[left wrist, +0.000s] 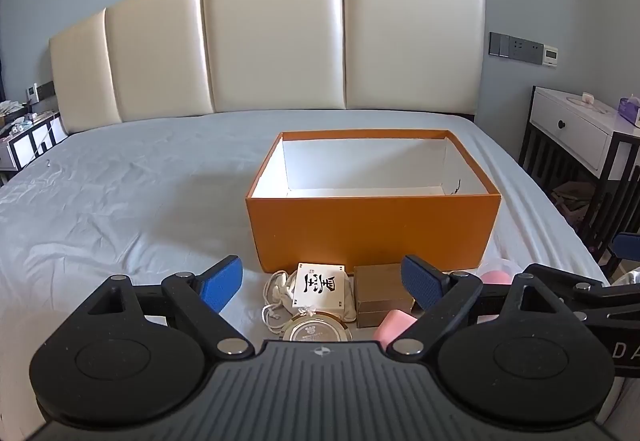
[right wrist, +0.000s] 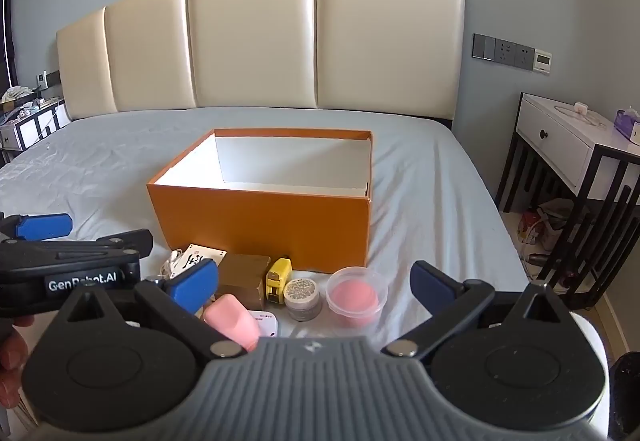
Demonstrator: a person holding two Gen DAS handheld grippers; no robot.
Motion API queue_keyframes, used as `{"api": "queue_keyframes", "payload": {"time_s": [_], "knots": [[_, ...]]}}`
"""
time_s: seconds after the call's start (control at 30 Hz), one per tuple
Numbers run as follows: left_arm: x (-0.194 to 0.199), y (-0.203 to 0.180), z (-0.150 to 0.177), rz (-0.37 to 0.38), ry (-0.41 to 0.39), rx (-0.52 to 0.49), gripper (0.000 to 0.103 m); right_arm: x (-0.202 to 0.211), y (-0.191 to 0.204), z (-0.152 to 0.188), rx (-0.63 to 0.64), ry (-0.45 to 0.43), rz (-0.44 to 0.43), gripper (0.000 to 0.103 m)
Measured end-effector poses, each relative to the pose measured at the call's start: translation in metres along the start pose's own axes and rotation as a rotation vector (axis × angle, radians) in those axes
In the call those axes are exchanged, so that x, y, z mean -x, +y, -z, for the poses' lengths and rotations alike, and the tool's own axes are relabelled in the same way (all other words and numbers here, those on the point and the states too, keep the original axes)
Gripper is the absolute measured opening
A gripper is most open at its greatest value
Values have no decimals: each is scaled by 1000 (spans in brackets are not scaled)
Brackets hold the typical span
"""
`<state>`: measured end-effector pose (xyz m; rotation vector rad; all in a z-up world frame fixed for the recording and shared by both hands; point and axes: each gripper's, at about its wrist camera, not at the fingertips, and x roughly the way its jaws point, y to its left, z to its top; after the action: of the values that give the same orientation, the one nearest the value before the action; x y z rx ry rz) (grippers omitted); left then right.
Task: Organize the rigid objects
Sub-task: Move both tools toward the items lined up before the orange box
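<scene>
Both grippers hovered level and side by side over the bed, pointing at the headboard. The left gripper and right gripper each stood wide open, holding nothing. Small objects, among them a brown box, yellow tape measure and pink-filled cup, lay just before the open orange box.

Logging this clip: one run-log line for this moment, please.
left claw: open, empty | right claw: open, empty | orange box: nothing visible inside | items on bed before box
</scene>
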<state>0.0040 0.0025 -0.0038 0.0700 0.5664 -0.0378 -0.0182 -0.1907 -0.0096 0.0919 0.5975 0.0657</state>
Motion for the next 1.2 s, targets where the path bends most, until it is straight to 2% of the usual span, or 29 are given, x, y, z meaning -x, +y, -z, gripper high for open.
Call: {"api": "queue_keyframes", "payload": {"time_s": [1.2], "knots": [[-4, 9, 2, 3, 33, 32, 103, -11, 5, 5, 18, 64, 43, 100]]}}
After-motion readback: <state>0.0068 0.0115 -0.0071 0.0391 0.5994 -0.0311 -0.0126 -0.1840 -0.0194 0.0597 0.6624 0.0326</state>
